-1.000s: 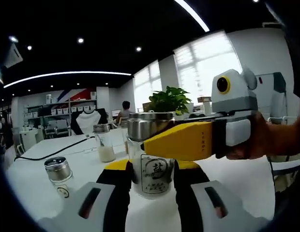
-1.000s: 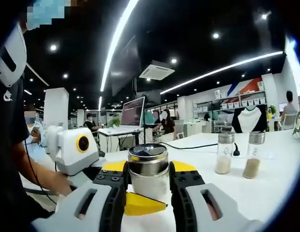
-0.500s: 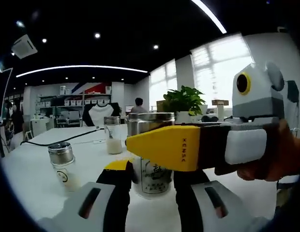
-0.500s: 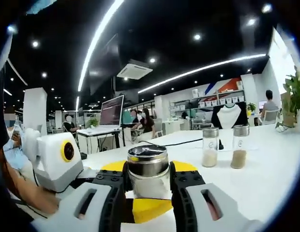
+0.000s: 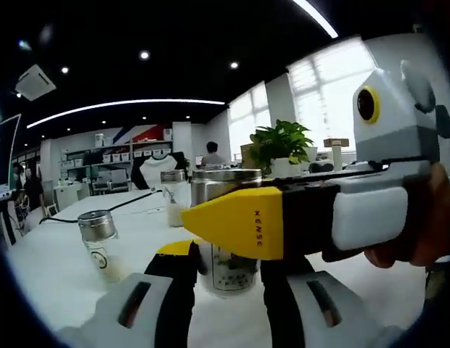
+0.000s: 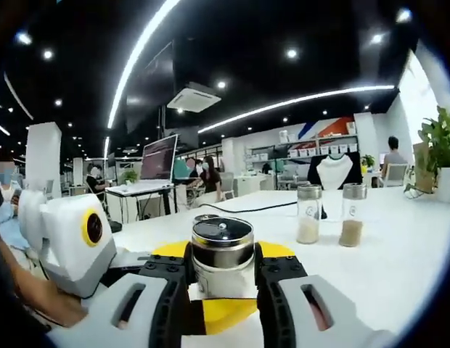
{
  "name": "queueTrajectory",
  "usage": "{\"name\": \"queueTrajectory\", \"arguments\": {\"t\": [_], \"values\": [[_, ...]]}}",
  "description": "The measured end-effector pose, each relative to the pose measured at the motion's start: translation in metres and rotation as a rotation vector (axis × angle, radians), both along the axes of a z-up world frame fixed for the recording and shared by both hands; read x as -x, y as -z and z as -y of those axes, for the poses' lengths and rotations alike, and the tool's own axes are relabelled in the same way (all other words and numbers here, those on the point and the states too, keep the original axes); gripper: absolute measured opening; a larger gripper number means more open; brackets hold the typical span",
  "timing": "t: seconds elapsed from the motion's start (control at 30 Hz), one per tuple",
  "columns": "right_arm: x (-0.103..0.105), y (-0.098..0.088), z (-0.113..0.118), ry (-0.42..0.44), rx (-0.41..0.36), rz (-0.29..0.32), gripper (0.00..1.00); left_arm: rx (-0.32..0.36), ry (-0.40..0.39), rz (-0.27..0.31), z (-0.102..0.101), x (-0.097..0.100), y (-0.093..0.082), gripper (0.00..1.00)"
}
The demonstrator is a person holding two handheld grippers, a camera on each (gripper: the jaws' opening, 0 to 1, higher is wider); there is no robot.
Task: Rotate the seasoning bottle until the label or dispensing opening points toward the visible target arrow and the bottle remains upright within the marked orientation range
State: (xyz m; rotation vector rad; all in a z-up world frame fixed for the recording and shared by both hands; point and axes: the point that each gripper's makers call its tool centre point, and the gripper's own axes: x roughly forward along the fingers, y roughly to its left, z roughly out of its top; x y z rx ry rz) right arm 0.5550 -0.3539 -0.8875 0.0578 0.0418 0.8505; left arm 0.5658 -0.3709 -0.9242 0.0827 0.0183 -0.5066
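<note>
The seasoning bottle (image 5: 226,267) is a glass jar with a steel lid (image 6: 222,241) and a printed white label, and it stands upright on the white table (image 5: 51,275). My left gripper (image 5: 228,255) is shut on its glass body, one black jaw on each side. My right gripper (image 6: 222,259) is shut on the lid. In the left gripper view the right gripper (image 5: 225,212) reaches in from the right in a person's hand (image 5: 421,235), and its yellow jaw crosses the bottle and hides the top of the label. In the right gripper view the left gripper (image 6: 223,310) comes in from the left.
A small steel-lidded shaker (image 5: 100,243) stands on the table to the left, with another shaker (image 5: 173,197) farther back near a black cable (image 5: 94,210). Two shakers (image 6: 308,214) (image 6: 351,215) stand side by side. A potted plant (image 5: 283,145) is behind. People sit at desks beyond.
Both cameras have swung around the bottle, shifting the room behind it. The right gripper's yellow jaw now reaches further left and covers more of the label. Both grips hold.
</note>
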Motion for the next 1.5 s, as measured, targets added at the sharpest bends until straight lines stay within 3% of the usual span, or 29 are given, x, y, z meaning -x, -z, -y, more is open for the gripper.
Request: {"name": "queueTrajectory", "arguments": {"t": [0.4, 0.6, 0.73, 0.9, 1.03, 1.17, 1.37, 1.5], "values": [[0.000, -0.006, 0.001, -0.142, -0.059, -0.030, 0.31, 0.012, 0.145, 0.042, 0.000, 0.006, -0.008, 0.36], [-0.007, -0.001, -0.001, -0.149, -0.033, -0.034, 0.31, -0.014, 0.162, 0.024, -0.006, 0.008, -0.004, 0.36], [-0.014, 0.003, -0.001, -0.150, -0.002, -0.033, 0.31, 0.011, 0.152, 0.011, -0.016, 0.010, -0.006, 0.36], [-0.027, 0.005, 0.004, -0.153, 0.021, -0.027, 0.31, 0.063, 0.148, -0.025, -0.026, 0.014, -0.004, 0.42], [-0.037, 0.007, 0.005, -0.158, 0.043, -0.018, 0.31, 0.066, 0.149, -0.032, -0.032, 0.018, -0.002, 0.48], [-0.045, 0.011, 0.004, -0.169, 0.040, -0.029, 0.31, 0.068, 0.177, -0.039, -0.032, 0.022, 0.000, 0.63], [-0.052, 0.022, -0.001, -0.181, 0.049, -0.056, 0.31, 0.094, 0.162, -0.062, -0.041, 0.022, 0.001, 0.73], [-0.061, 0.027, -0.005, -0.188, 0.066, -0.049, 0.31, 0.068, 0.164, -0.065, -0.043, 0.021, 0.003, 0.80]]}}
